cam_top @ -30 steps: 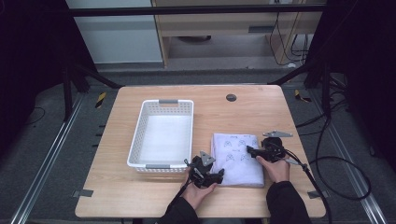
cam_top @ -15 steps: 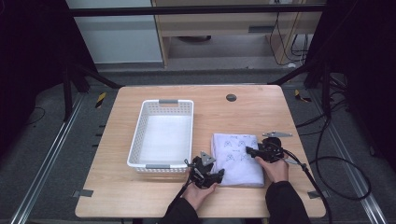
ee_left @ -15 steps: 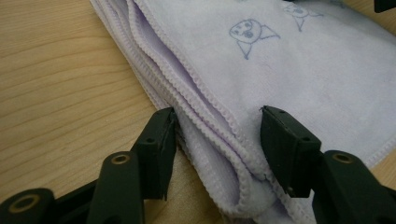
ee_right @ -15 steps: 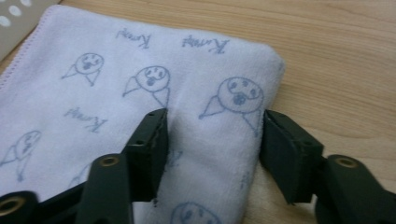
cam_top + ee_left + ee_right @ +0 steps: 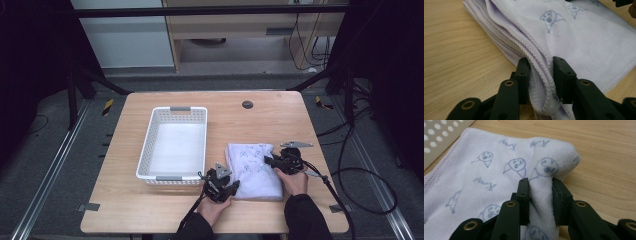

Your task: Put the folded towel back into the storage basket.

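Jaws of the left gripper (image 5: 540,75) have just closed, pinching the folded towel's (image 5: 255,167) stitched edge; the right gripper (image 5: 541,195) pinches a fold. The towel lies on the table (image 5: 125,200) beside the white basket (image 5: 172,145).

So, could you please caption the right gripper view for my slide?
Right gripper pinching a fold of the printed towel on the table.
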Tool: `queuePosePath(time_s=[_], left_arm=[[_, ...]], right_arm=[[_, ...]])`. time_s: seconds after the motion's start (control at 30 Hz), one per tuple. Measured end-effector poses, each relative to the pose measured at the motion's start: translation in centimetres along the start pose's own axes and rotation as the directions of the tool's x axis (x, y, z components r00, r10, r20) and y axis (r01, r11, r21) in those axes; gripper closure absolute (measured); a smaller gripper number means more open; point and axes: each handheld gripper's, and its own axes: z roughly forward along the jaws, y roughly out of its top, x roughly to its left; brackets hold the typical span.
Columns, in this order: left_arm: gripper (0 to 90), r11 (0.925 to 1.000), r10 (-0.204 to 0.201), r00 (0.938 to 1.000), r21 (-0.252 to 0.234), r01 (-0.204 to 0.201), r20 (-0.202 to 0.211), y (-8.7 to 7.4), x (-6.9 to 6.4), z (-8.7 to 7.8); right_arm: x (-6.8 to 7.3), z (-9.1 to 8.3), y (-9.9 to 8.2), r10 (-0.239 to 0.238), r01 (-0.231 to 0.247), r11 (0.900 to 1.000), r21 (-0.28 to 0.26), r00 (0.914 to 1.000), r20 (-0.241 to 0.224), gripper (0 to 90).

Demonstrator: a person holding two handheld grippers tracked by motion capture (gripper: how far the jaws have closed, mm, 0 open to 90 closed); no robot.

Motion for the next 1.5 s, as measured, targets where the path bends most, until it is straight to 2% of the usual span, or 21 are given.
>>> queuePosePath(time_s=[0.23, 0.53, 0.77, 1.1, 1.5], left_arm=[[73.9, 0.9996, -0.013, 0.9999, -0.025, 0.013, 0.011, 0.3, 0.3, -0.6], [74.4, 0.9969, 0.033, 0.9994, -0.071, -0.032, 0.008, 1.8, 0.1, -2.9], [74.4, 0.9918, 0.088, 0.9960, -0.092, -0.089, -0.014, 3.0, -0.4, -4.4], [74.3, 0.9875, 0.114, 0.9930, -0.106, -0.117, -0.029, 4.2, -0.3, -6.2], [74.3, 0.9795, 0.143, 0.9880, -0.135, -0.150, -0.060, 5.7, 0.2, -8.8]], right_arm=[[0.5, -1.3, 0.5, -0.019, 0.019, 0.9987, -0.048, 0.9997, -0.013, 72.1], [1.6, -3.3, 1.6, -0.054, 0.052, 0.9930, -0.106, 0.9984, -0.016, 72.2], [2.4, -4.6, 2.5, -0.073, 0.071, 0.9864, -0.149, 0.9973, -0.008, 72.1], [3.6, -5.8, 3.6, -0.088, 0.088, 0.9771, -0.194, 0.9961, 0.008, 72.0], [5.2, -6.7, 5.4, -0.106, 0.102, 0.9647, -0.243, 0.9944, -0.002, 72.1]])
